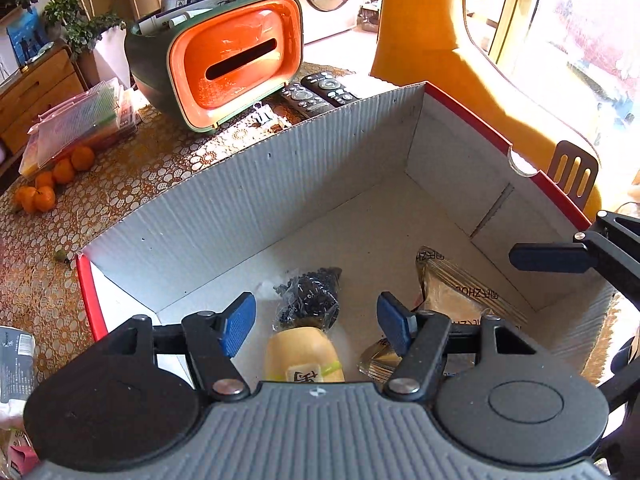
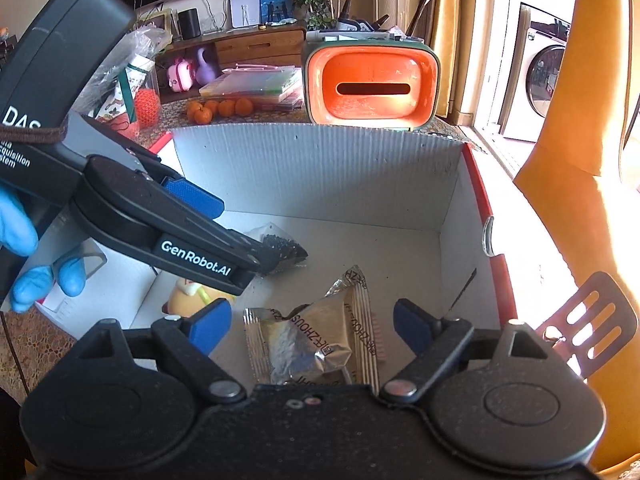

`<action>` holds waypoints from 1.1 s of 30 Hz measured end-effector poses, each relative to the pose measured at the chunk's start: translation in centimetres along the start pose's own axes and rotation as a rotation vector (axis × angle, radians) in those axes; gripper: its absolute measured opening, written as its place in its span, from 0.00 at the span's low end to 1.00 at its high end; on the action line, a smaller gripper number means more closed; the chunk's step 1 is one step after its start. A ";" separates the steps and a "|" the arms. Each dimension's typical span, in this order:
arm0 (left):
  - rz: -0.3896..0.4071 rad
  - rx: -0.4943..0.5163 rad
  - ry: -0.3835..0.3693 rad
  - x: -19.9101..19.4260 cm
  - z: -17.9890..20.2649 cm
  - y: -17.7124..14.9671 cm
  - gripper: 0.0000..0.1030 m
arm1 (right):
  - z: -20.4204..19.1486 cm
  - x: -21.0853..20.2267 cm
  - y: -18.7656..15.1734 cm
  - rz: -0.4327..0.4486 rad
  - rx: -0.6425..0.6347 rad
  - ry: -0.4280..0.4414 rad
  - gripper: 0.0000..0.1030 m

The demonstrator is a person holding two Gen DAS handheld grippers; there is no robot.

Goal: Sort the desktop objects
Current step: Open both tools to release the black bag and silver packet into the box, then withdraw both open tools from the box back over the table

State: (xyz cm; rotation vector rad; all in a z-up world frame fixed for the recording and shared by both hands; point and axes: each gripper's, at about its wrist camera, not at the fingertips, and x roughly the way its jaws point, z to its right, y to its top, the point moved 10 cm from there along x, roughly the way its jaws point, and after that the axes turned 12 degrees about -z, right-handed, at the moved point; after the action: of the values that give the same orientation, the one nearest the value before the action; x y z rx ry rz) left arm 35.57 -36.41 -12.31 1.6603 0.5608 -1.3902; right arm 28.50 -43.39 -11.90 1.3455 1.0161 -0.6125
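A red-edged cardboard box (image 1: pixel 248 200) holds a bag of small black pieces (image 1: pixel 310 298), a yellow packet (image 1: pixel 304 354) and silver-gold snack packets (image 1: pixel 452 292). My left gripper (image 1: pixel 316 322) is open and empty, hanging inside the box just above the black bag and yellow packet. My right gripper (image 2: pixel 312 326) is open and empty over a silver packet (image 2: pixel 308 340) inside the box (image 2: pixel 320 168). The left gripper also shows in the right wrist view (image 2: pixel 224 232), above the black bag (image 2: pixel 282 246). A right fingertip (image 1: pixel 548 258) shows in the left wrist view.
Behind the box stands an orange and green tissue holder (image 1: pixel 236 60) with pens on top. Two remotes (image 1: pixel 316 94) and a binder clip (image 1: pixel 262 114) lie beside it. Oranges (image 1: pixel 52 184) and plastic cases (image 1: pixel 80 120) sit on the patterned tablecloth at left. A slotted spatula (image 2: pixel 592 320) sits right of the box.
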 end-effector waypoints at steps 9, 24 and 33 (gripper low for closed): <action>0.076 -0.018 -0.004 -3.2 0.1 -1.4 0.79 | -1.1 -2.8 0.0 0.067 0.004 0.012 0.94; 0.163 -0.041 0.004 -7.1 -0.7 -4.5 0.99 | -3.3 -6.3 -1.1 0.150 0.048 0.027 0.99; 0.232 -0.098 0.004 -10.6 -2.5 -6.7 0.99 | -5.4 -8.0 -1.4 0.187 0.070 0.033 0.99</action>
State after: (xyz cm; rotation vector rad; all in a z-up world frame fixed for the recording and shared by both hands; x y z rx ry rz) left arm 28.72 -28.83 -4.54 1.5949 0.4165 -1.1731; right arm 22.25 -39.94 -5.28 1.4973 0.8894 -0.4907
